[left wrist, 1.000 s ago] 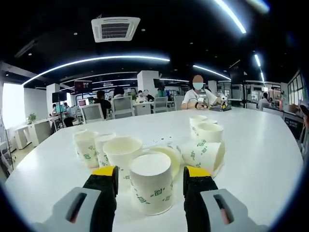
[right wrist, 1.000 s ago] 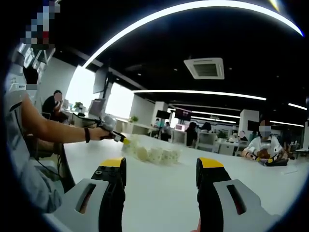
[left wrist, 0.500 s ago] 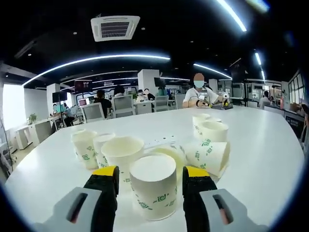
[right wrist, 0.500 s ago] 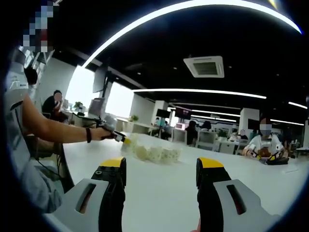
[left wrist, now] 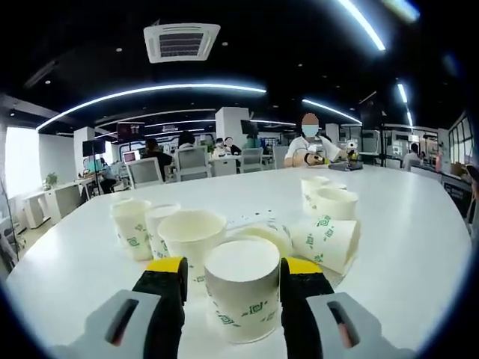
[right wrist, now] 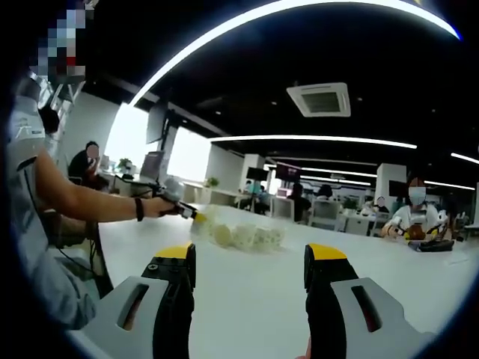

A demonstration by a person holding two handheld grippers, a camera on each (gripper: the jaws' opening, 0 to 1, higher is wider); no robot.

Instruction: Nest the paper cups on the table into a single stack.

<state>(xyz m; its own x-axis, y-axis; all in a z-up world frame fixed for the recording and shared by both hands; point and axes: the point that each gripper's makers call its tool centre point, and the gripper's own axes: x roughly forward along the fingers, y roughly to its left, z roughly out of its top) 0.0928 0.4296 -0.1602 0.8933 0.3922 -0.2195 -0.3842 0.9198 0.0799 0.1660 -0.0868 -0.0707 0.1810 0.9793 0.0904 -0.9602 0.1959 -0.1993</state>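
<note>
Open-plan office, seemingly — desks (left wrist: 224, 166), monitors (left wrist: 129, 134).

Open-plan office. Dark ceiling with curved light strips (left wrist: 150, 93) and a square air vent (left wrist: 181, 41). Bright window (left wrist: 20, 161) on one side. White pillars (left wrist: 232, 127), desks, grey chairs (left wrist: 144, 173), monitors. Large white counter (left wrist: 404, 224) in front.

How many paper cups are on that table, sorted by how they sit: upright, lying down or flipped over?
Upright cups: 5
Cups on their side: 2
Upside-down cup: 1
Total: 8
</note>
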